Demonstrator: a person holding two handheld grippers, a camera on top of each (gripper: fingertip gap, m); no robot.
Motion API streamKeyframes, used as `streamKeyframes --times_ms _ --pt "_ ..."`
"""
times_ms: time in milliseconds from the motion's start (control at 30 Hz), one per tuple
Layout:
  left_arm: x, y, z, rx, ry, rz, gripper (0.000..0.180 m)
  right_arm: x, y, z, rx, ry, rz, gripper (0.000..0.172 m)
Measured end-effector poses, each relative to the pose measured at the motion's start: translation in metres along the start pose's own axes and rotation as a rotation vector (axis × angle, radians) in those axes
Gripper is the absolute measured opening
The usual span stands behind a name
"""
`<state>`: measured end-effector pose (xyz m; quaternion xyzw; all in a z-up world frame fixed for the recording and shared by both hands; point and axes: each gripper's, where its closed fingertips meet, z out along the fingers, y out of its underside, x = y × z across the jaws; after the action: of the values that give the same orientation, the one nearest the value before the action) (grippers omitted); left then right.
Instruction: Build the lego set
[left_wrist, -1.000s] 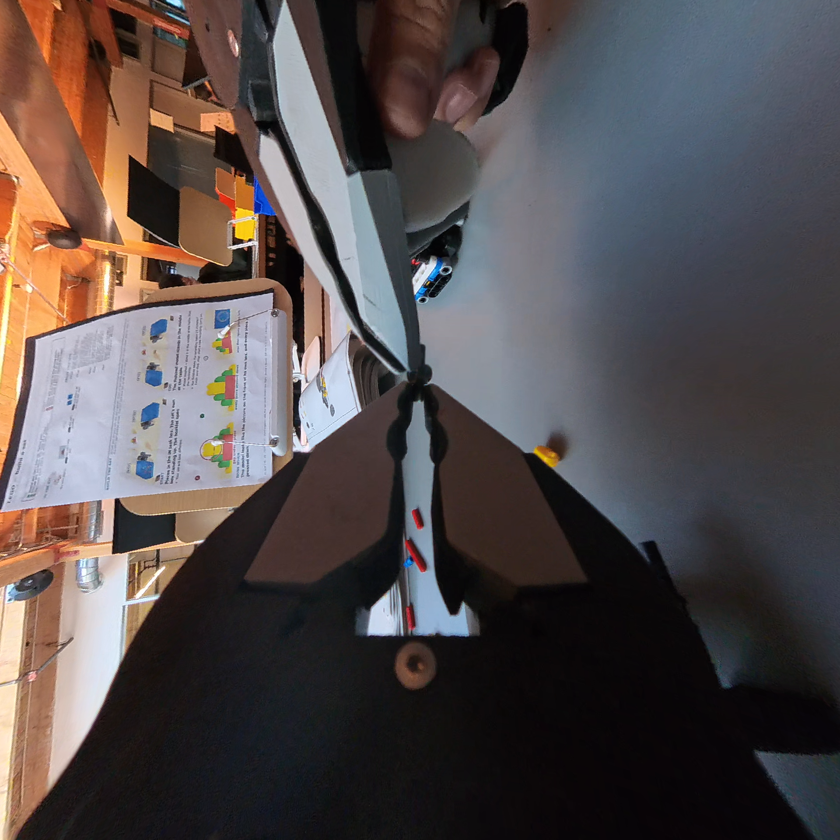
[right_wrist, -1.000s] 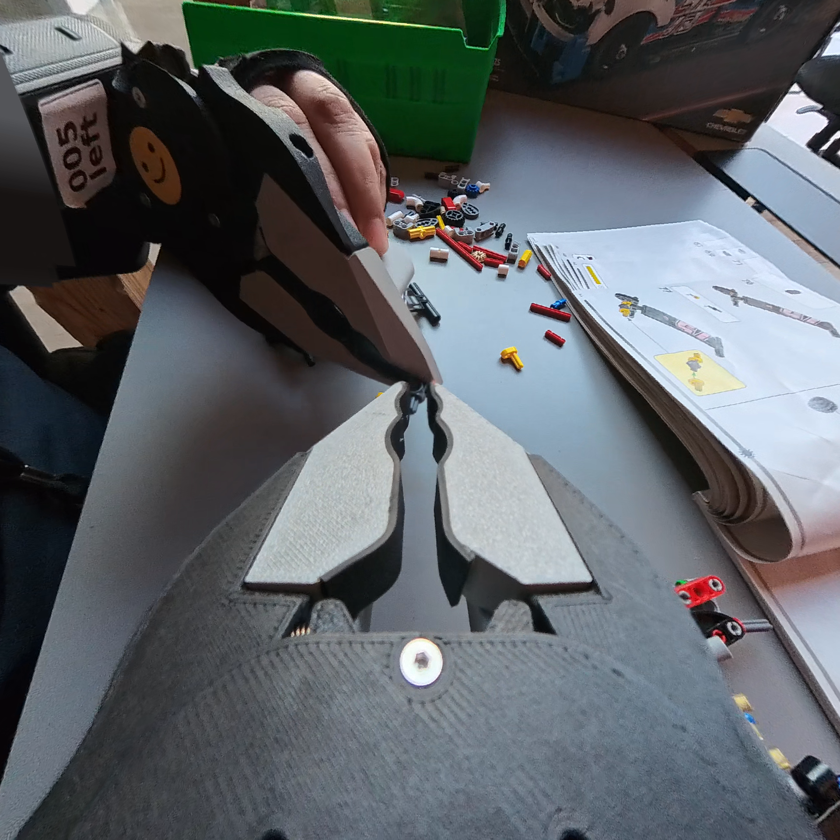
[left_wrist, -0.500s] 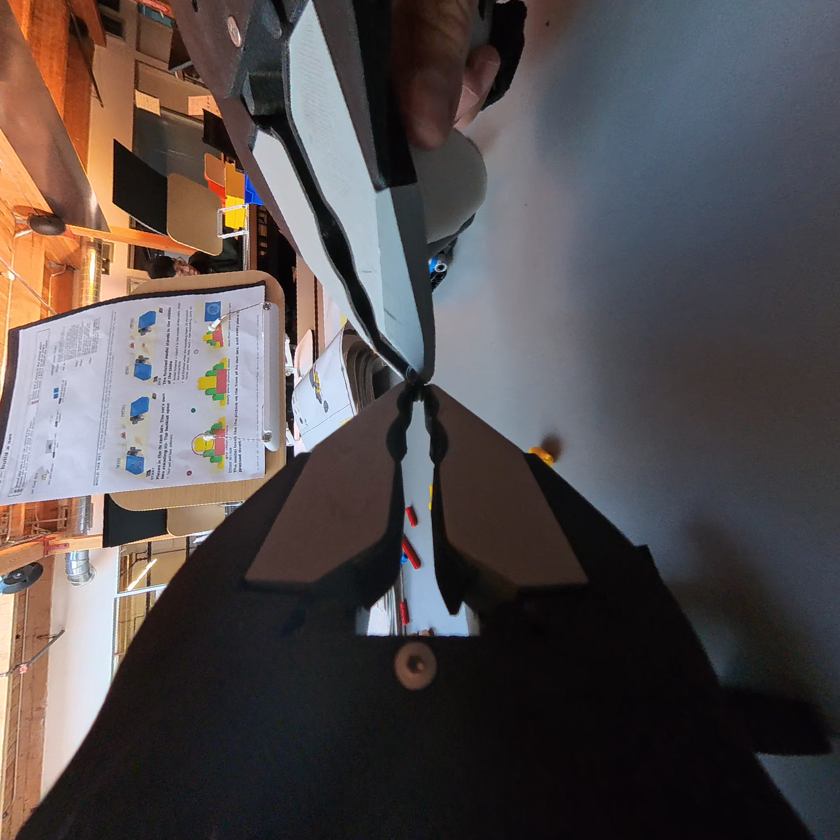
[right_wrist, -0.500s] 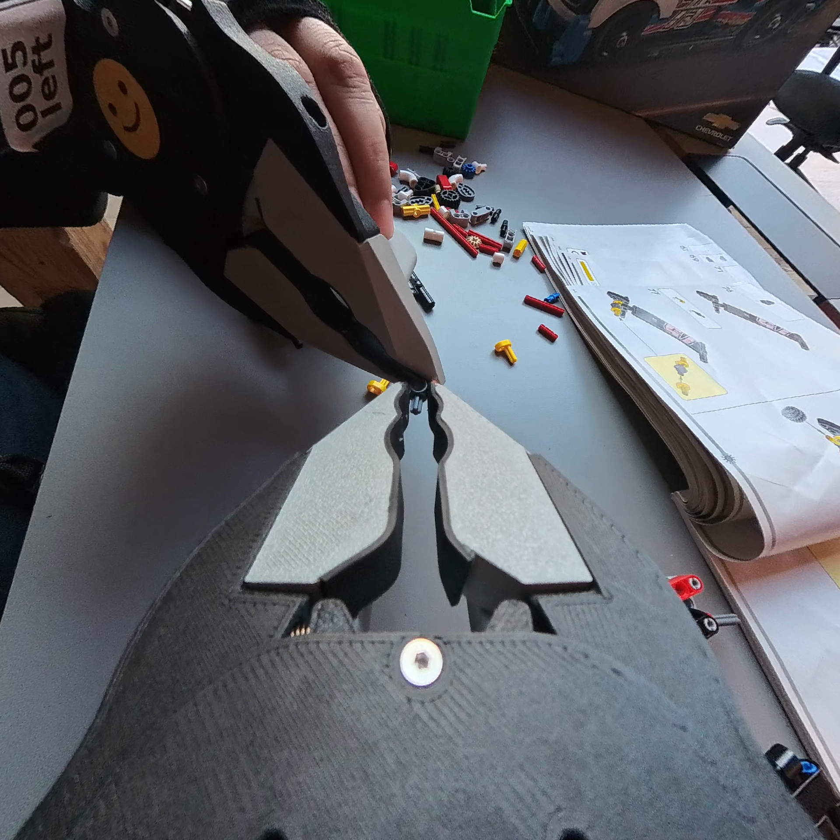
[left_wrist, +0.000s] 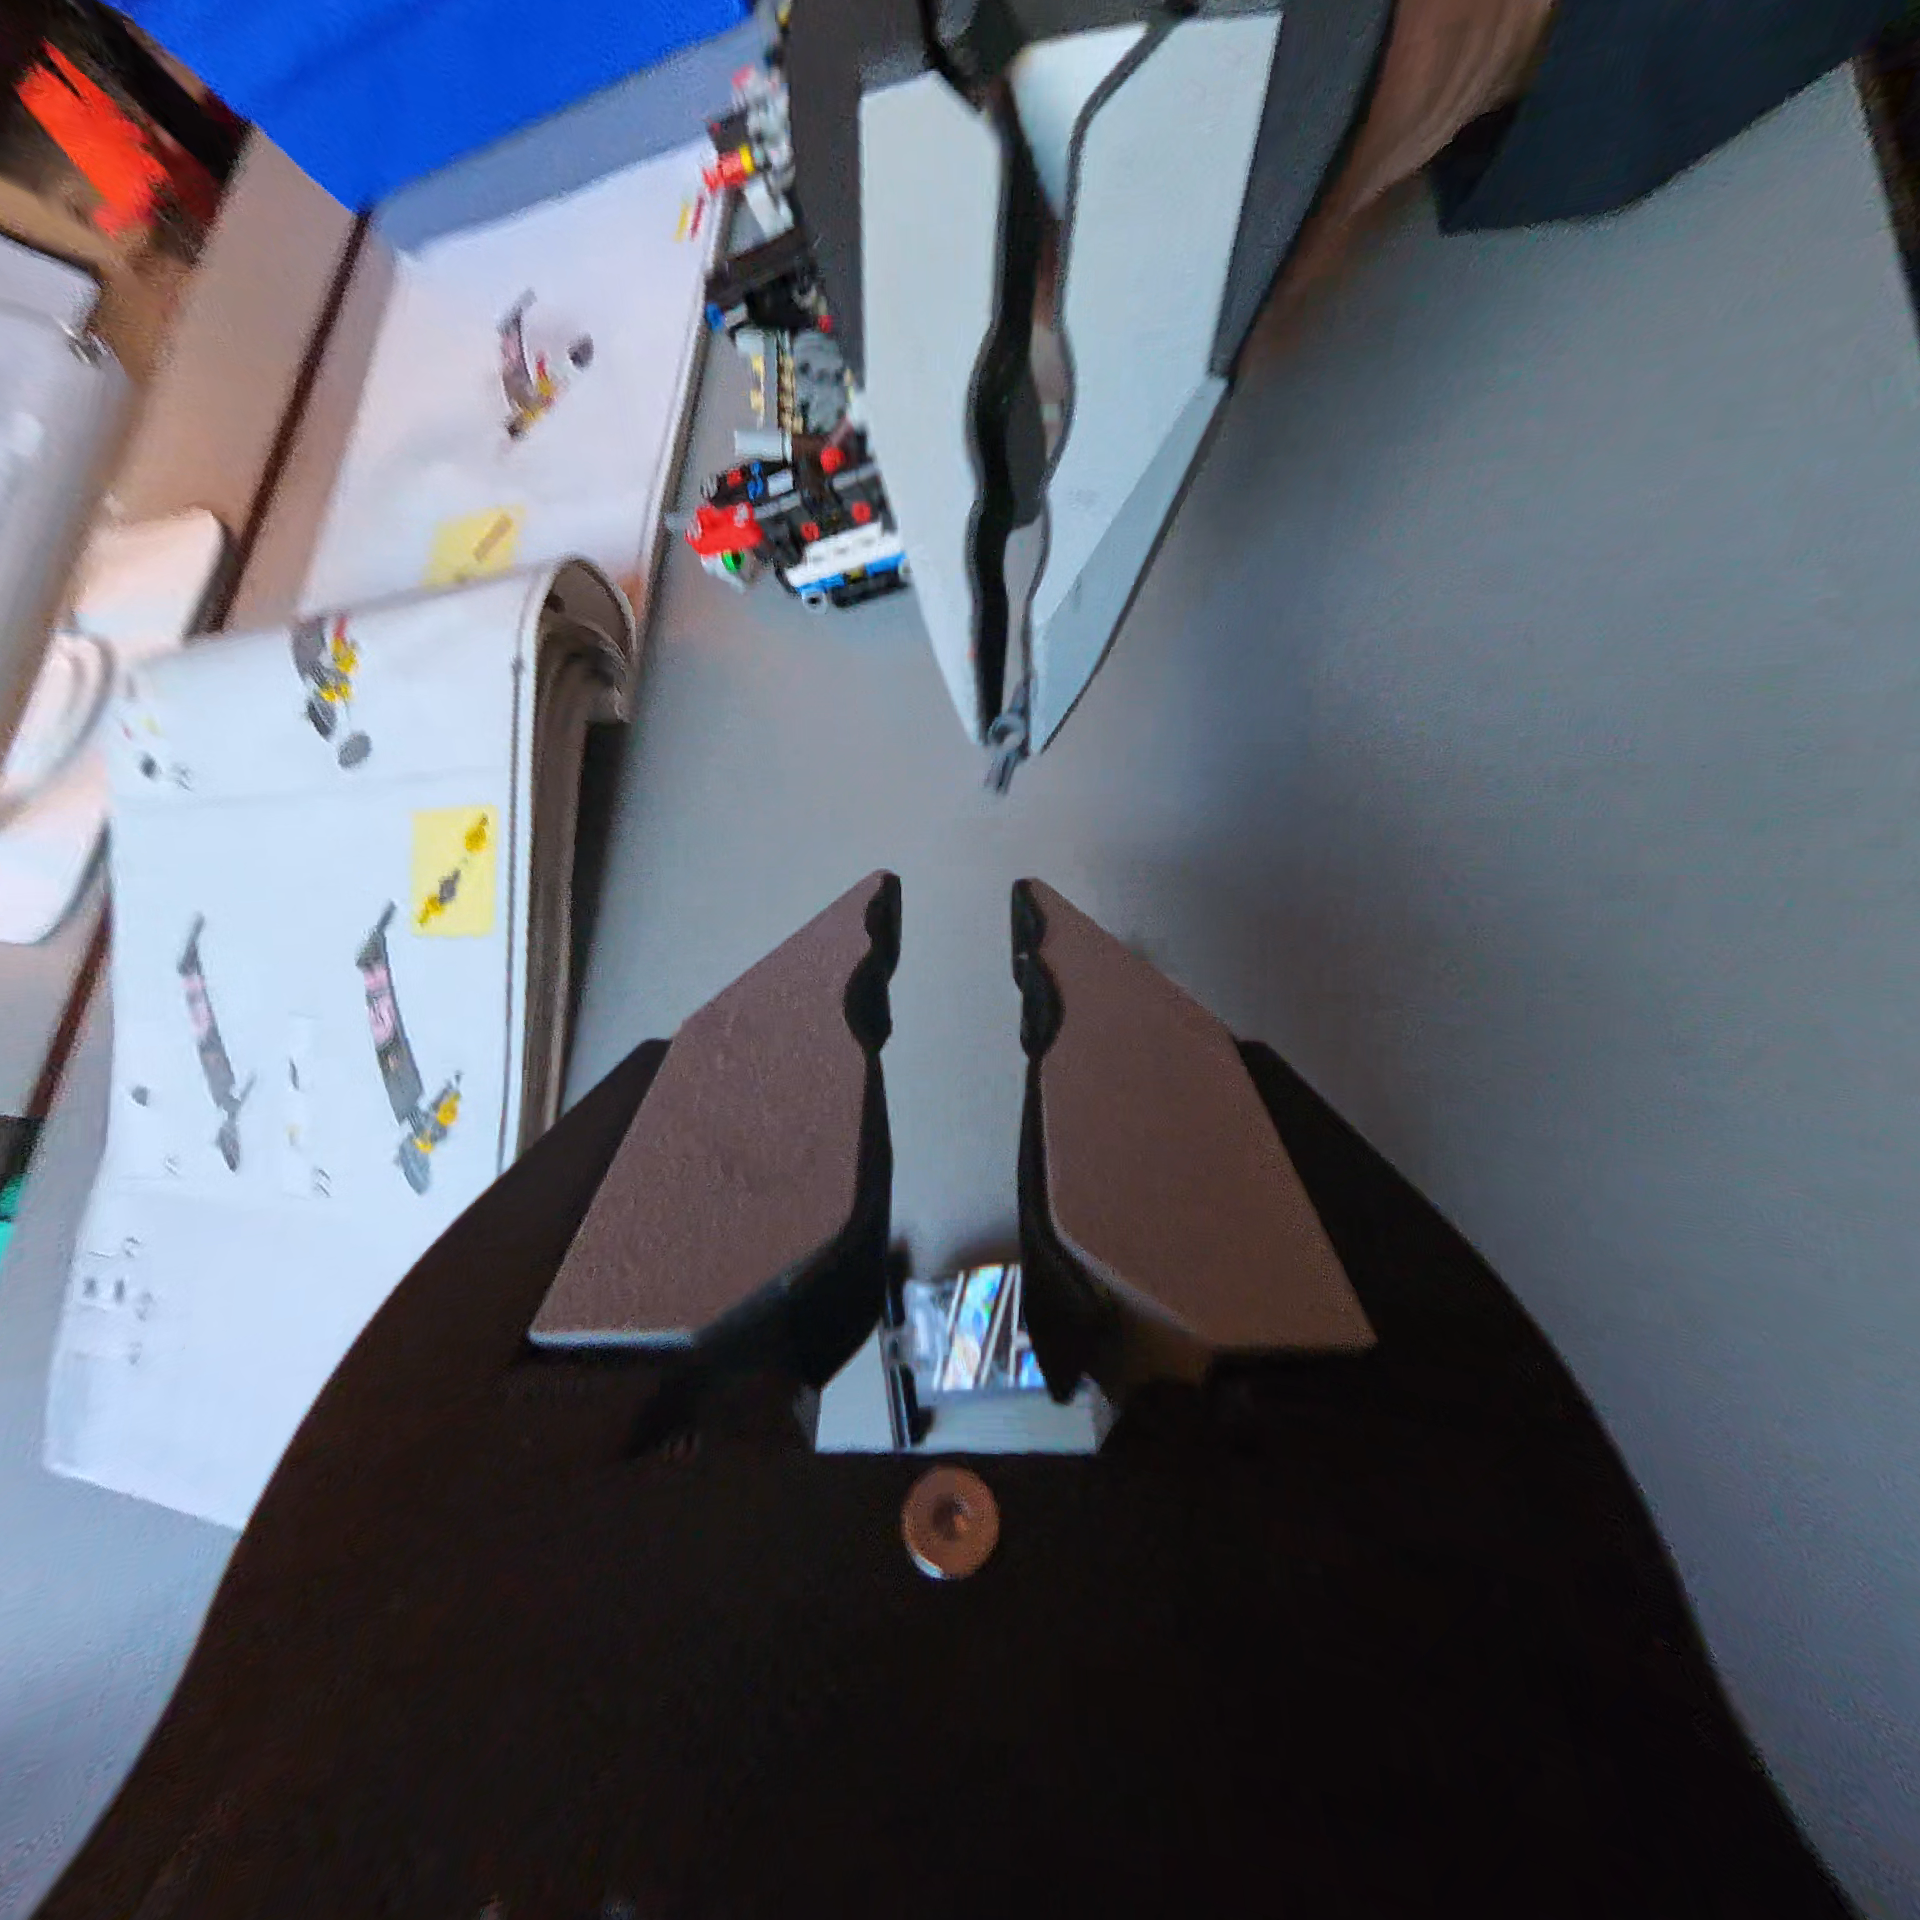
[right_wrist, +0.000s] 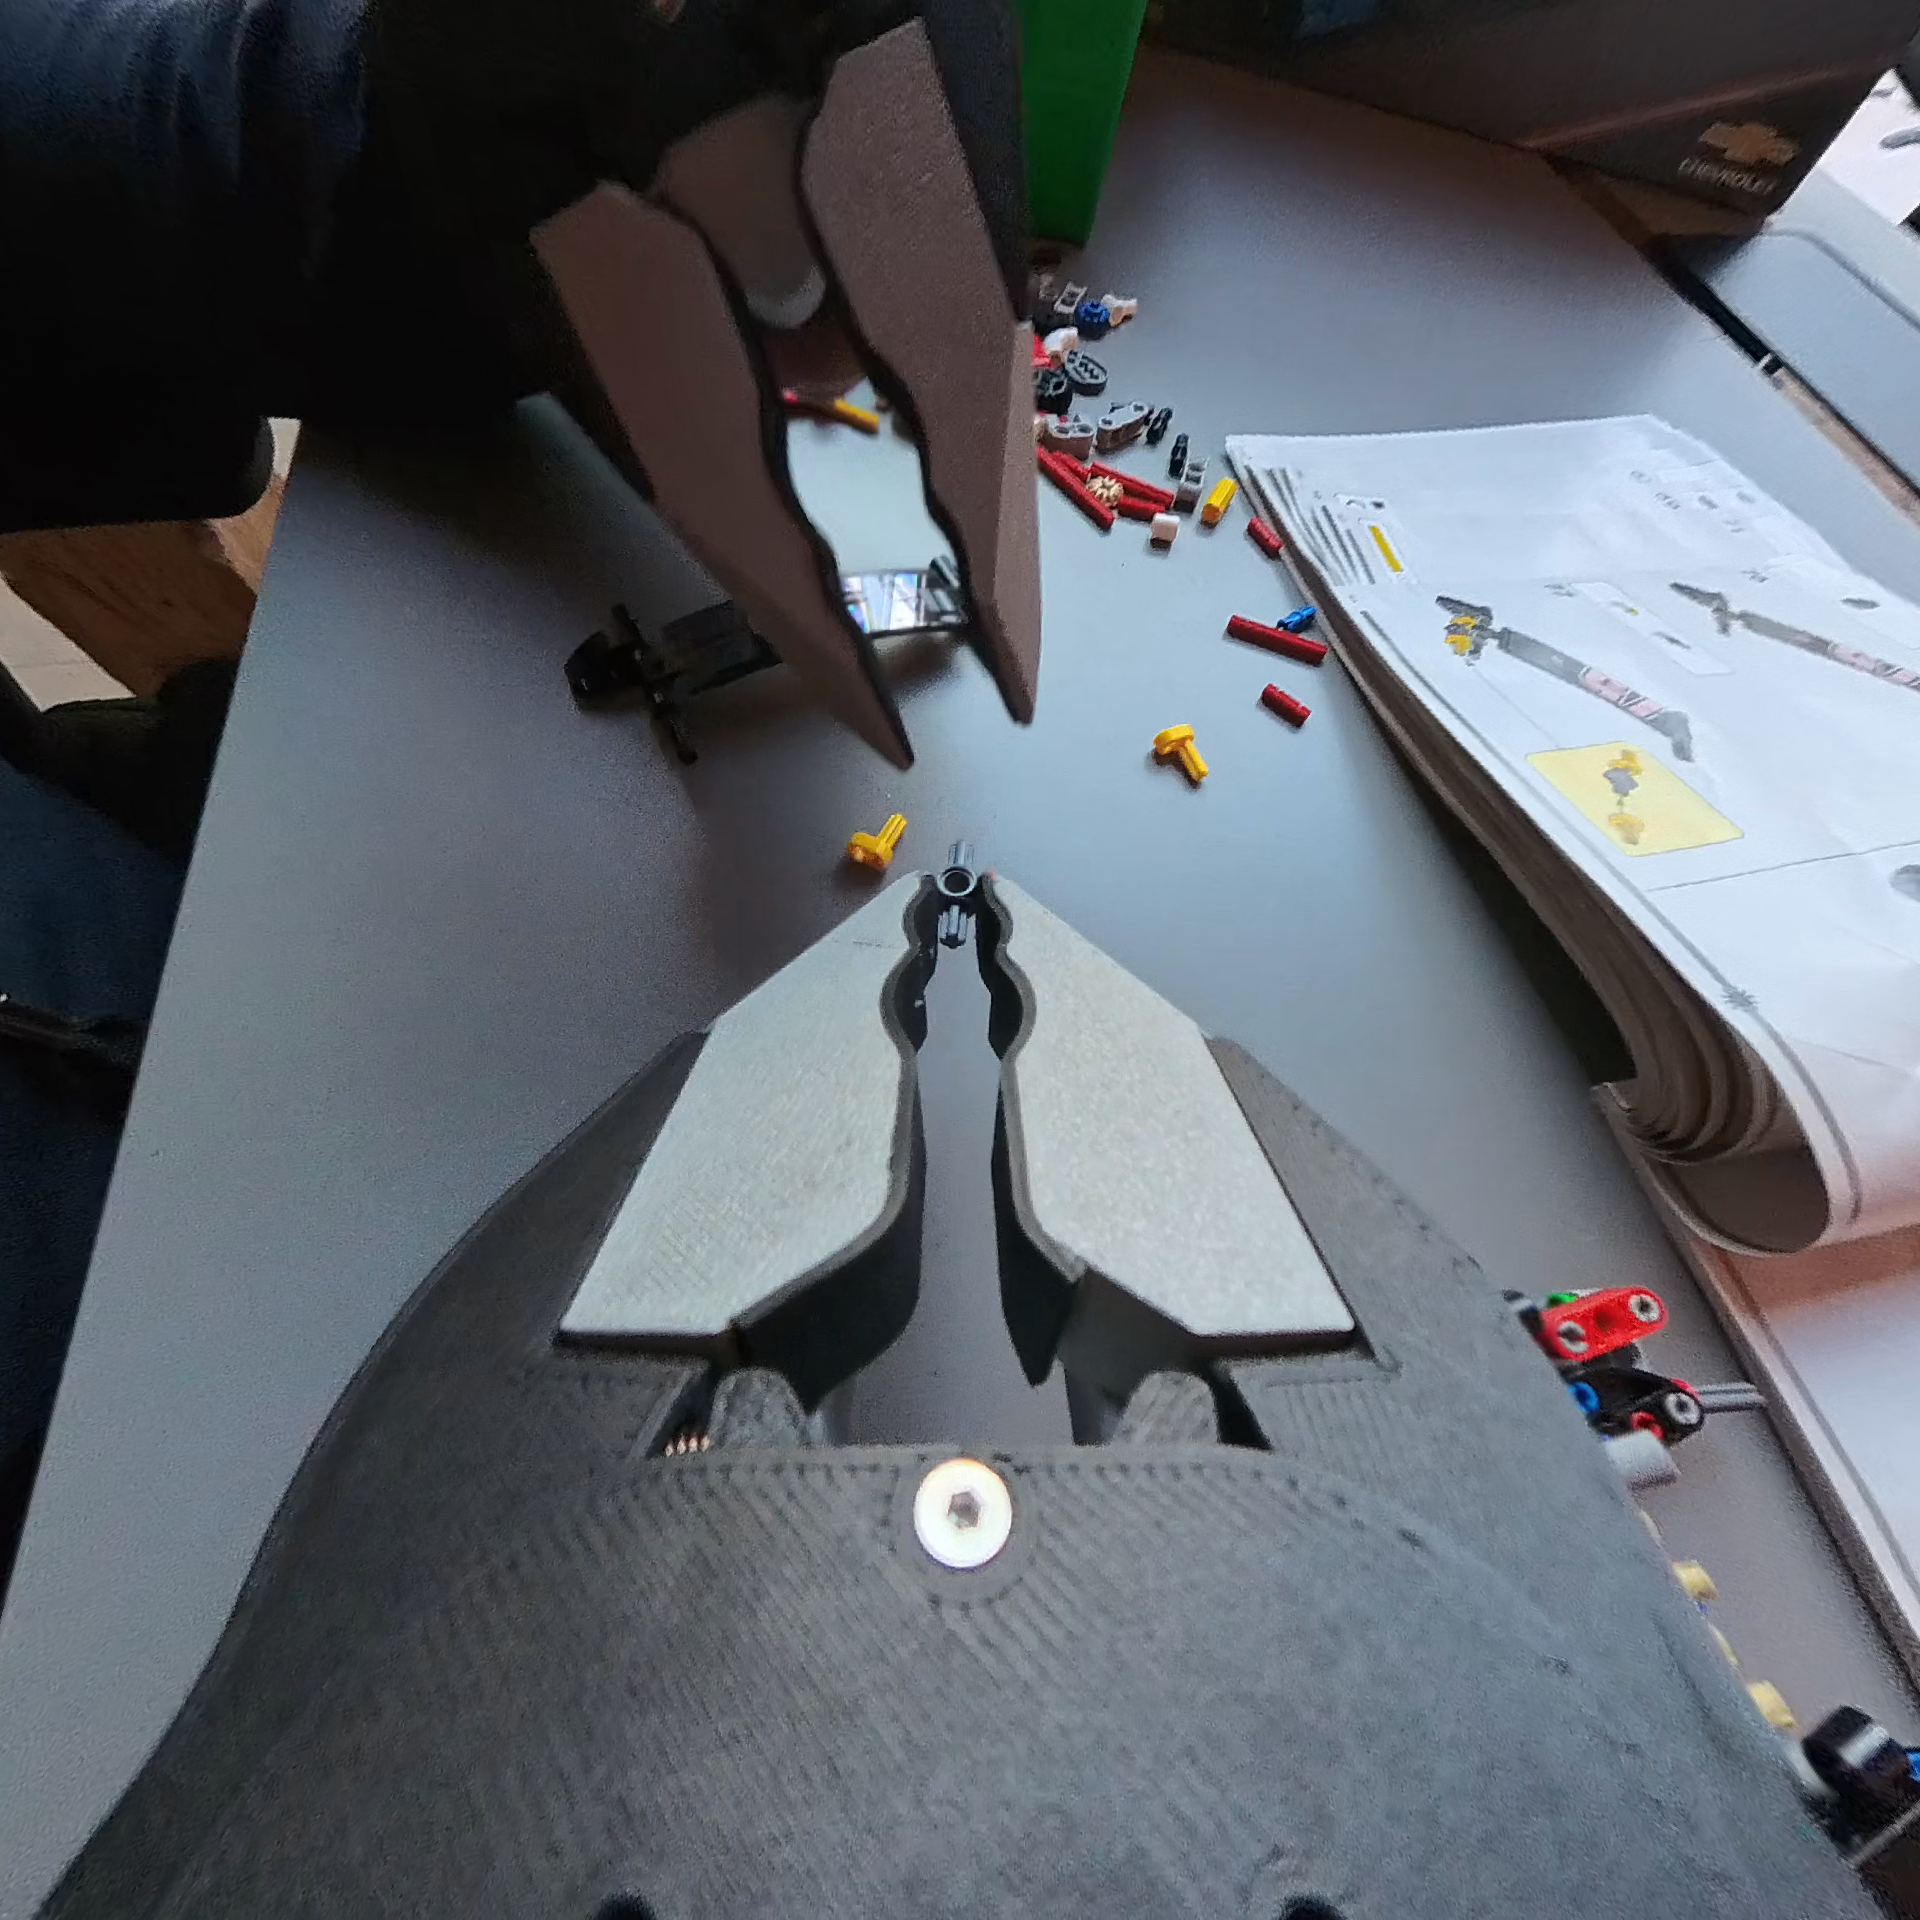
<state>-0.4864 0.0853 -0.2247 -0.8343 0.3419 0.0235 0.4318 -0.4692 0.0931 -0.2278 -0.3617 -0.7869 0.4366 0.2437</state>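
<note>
My right gripper (right_wrist: 958, 902) is shut on a small dark grey connector piece (right_wrist: 958, 891), pinched at its very fingertips just above the grey table (right_wrist: 416, 935). In the left wrist view the same gripper (left_wrist: 1003, 732) points toward me with the piece (left_wrist: 1003, 756) sticking out of its tips. My left gripper (left_wrist: 956, 899) is open and empty, a short way from the right gripper's tips. It also shows in the right wrist view (right_wrist: 961, 732), pointing down over the table. A yellow pin (right_wrist: 876, 842) lies just left of the held piece.
An open instruction booklet (right_wrist: 1558, 727) lies on the right. Loose red, yellow and black parts (right_wrist: 1122, 478) are scattered behind it. A black assembly with a shiny sticker (right_wrist: 675, 660) lies behind the left gripper. A green bin (right_wrist: 1075, 114) stands at the back. A part-built model (right_wrist: 1610, 1361) is at the right. My left and right fingertips are right by each other.
My left gripper was shut tip to tip against the right gripper's piece. It has opened, let go and drawn back. The piece stays in the right gripper.
</note>
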Motion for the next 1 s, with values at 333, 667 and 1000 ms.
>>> streamKeyframes --times_ms 333,667,1000 --pt "0.019 0.035 0.005 -0.144 0.172 0.026 0.018 -0.023 0.027 0.02 -0.156 -0.147 0.073 0.004" --pt "0.03 0.034 0.021 -0.2 0.31 0.074 0.02 -0.025 0.028 0.02 -0.164 -0.162 0.095 0.005" --pt "0.028 0.024 0.027 -0.181 0.277 -0.064 0.022 -0.021 0.028 0.019 -0.156 -0.147 0.092 0.005"
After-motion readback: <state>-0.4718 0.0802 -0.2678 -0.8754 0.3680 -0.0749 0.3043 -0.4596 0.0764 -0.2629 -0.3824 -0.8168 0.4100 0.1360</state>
